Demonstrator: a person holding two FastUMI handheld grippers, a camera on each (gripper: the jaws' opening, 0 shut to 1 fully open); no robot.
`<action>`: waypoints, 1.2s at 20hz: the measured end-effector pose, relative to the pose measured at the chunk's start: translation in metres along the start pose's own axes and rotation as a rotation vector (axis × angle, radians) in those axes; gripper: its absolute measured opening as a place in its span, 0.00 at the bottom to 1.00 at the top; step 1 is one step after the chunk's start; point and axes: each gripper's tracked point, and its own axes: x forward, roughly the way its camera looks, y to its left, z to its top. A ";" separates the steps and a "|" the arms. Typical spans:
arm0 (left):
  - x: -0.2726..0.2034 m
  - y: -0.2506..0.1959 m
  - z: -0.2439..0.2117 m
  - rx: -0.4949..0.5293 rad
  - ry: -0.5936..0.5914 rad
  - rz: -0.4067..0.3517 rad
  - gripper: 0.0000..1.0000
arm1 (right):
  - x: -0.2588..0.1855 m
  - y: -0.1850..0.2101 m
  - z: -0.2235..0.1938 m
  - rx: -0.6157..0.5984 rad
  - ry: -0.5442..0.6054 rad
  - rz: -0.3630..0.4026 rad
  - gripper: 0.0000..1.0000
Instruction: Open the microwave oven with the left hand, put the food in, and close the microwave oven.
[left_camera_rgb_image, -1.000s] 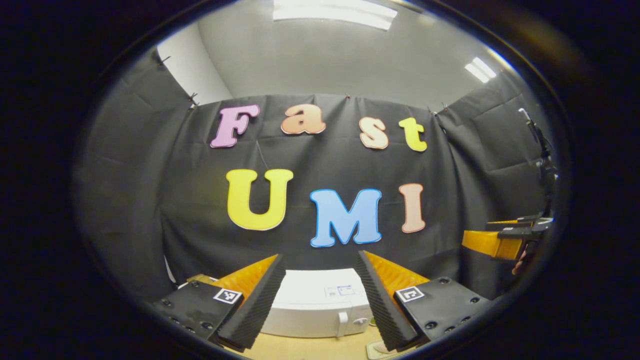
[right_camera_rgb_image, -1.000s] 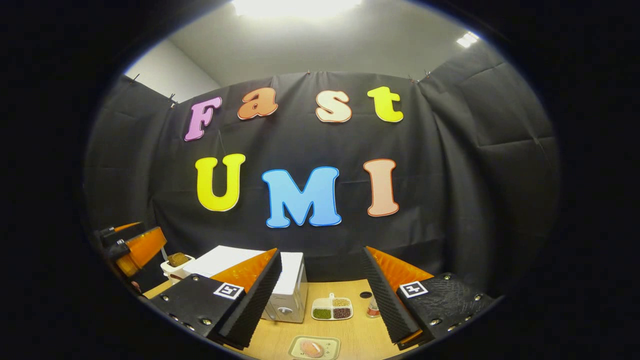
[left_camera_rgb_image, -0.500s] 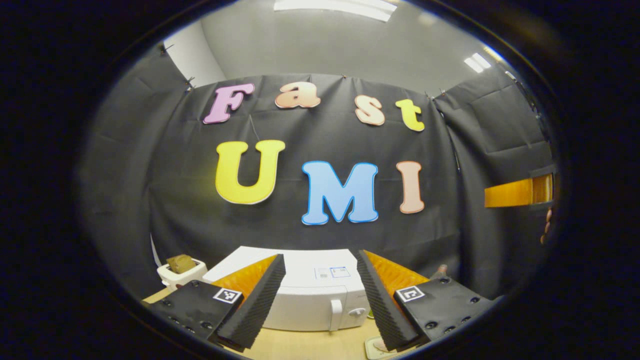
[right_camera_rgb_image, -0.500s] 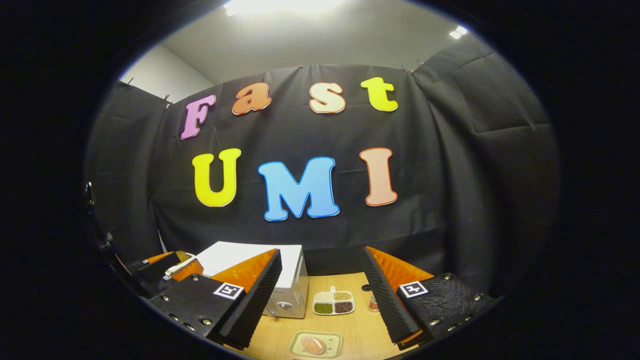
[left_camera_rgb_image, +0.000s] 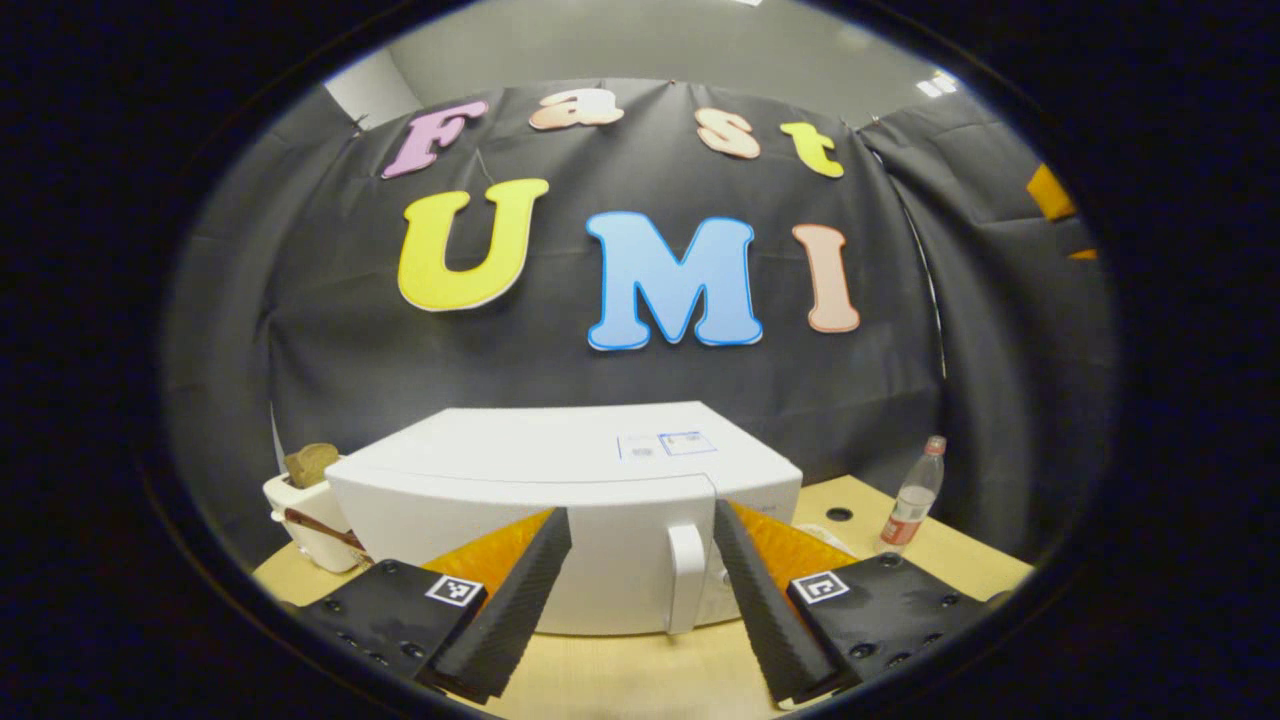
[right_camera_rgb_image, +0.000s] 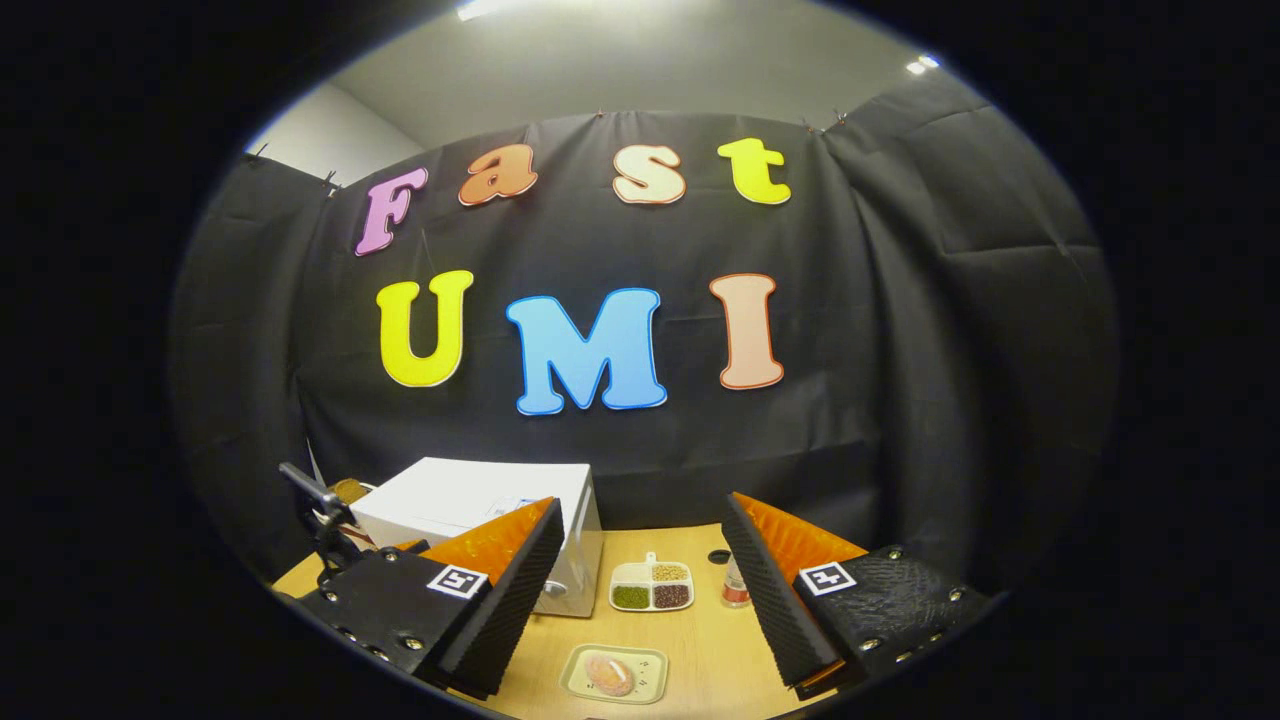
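Left gripper view shows the left gripper (left_camera_rgb_image: 640, 600) spread wide with nothing held, low in the frame before the closed white microwave oven (left_camera_rgb_image: 560, 510), its door handle (left_camera_rgb_image: 686, 578) between the fingers. Right gripper view has the right gripper (right_camera_rgb_image: 640, 600) likewise released, above the food (right_camera_rgb_image: 608, 674) on its small tray (right_camera_rgb_image: 650, 662) at bottom centre of the wooden table (right_camera_rgb_image: 700, 650).
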 end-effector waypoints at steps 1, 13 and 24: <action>0.006 -0.004 -0.013 -0.002 0.024 -0.007 0.94 | -0.001 -0.004 -0.003 -0.001 0.007 -0.010 0.97; 0.050 -0.022 -0.064 -0.051 0.125 0.026 0.82 | 0.010 -0.011 -0.014 -0.015 0.058 -0.031 0.97; 0.057 -0.035 -0.066 -0.011 0.191 -0.020 0.14 | 0.009 -0.004 -0.020 -0.036 0.078 0.001 0.97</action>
